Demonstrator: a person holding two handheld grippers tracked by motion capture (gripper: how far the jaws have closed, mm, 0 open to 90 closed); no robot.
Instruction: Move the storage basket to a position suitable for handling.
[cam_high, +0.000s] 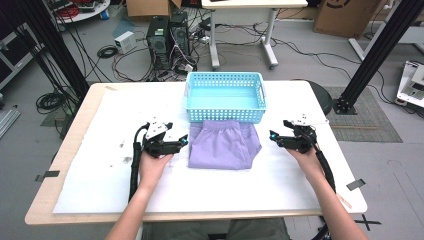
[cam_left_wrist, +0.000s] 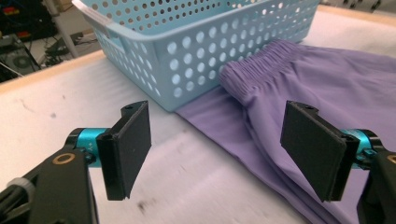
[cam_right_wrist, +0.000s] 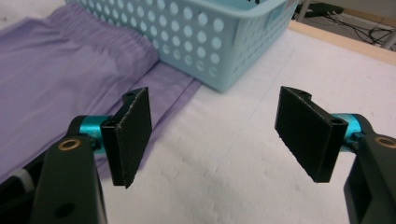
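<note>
We have the purple shorts (cam_high: 223, 145) lying flat on the white table cover (cam_high: 100, 170), folded into a compact shape, with the elastic waistband end touching the near wall of the light blue basket (cam_high: 225, 95). The basket stands behind the garment and holds nothing that we can see from the high view.

We hold the left gripper (cam_high: 183, 142) just beside the left edge of the shorts and the right gripper (cam_high: 272, 136) near the right edge. Both tools stand with jaws spread wide and nothing between them. In the left gripper view, the garment's edge (cam_left_wrist: 261, 140) passes between the jaws; in the right gripper view, the cloth (cam_right_wrist: 70, 70) lies to the left of the jaws, which frame bare table cover.

We judge that the folding looks finished, and that grasping the shorts and placing them in the basket remains to be done.

Limits of observation: the number of folded layers cannot be determined. The waistband partly hides the lower basket wall. The left gripper view is blurred near the table surface, and dark marks there cannot be identified.
</note>
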